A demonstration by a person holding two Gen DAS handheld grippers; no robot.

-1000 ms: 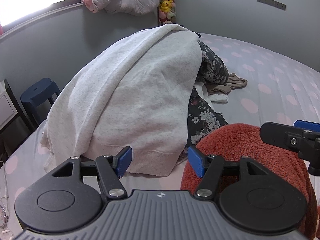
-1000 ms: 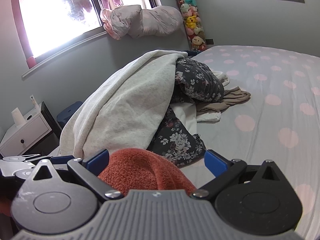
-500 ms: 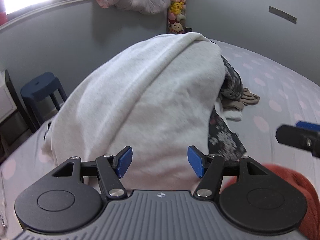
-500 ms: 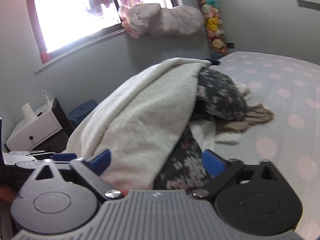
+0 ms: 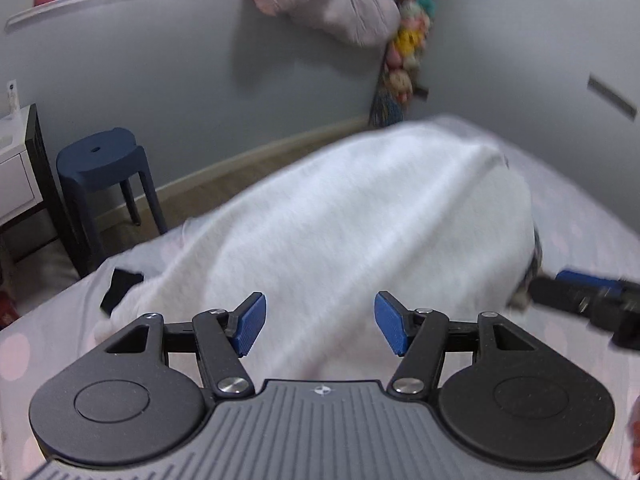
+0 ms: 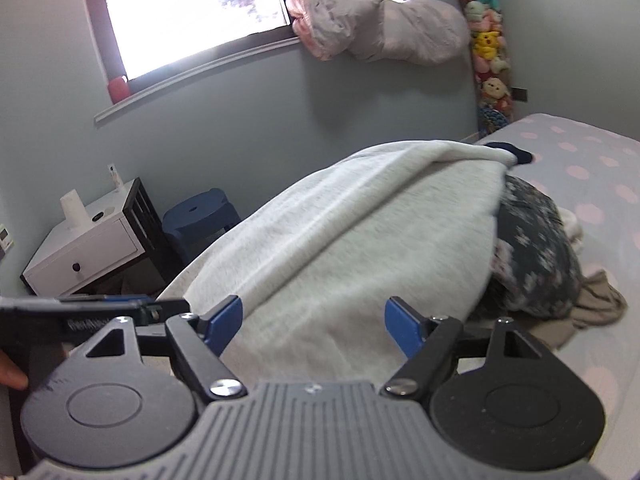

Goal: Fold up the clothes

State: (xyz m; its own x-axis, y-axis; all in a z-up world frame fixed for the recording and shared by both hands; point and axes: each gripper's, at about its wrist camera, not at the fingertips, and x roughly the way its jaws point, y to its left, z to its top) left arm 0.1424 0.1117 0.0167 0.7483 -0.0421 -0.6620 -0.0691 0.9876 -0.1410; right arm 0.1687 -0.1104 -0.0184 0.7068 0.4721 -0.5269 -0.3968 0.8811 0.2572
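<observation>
A large white sweatshirt [image 5: 360, 216] lies draped over a heap of clothes on the bed; it also shows in the right wrist view [image 6: 352, 248]. A dark floral garment [image 6: 532, 256] and a beige garment [image 6: 596, 308] lie under and beside it. My left gripper [image 5: 320, 328] is open and empty, just above the sweatshirt's near part. My right gripper [image 6: 314, 328] is open and empty over the sweatshirt's near hem. Each gripper shows at the edge of the other's view: the right one [image 5: 588, 300], the left one [image 6: 88, 312].
The bed has a grey sheet with pink dots [image 6: 592, 184]. A blue stool [image 5: 100, 160] and a white bedside cabinet [image 6: 84, 252] stand left of the bed. Rolled bedding [image 6: 380, 28] sits on the window sill. Soft toys [image 6: 488, 52] hang in the corner.
Both grippers moved forward and up toward the white sweatshirt. The red-orange towel that lay under them has dropped out of view. Both grippers stayed open.
</observation>
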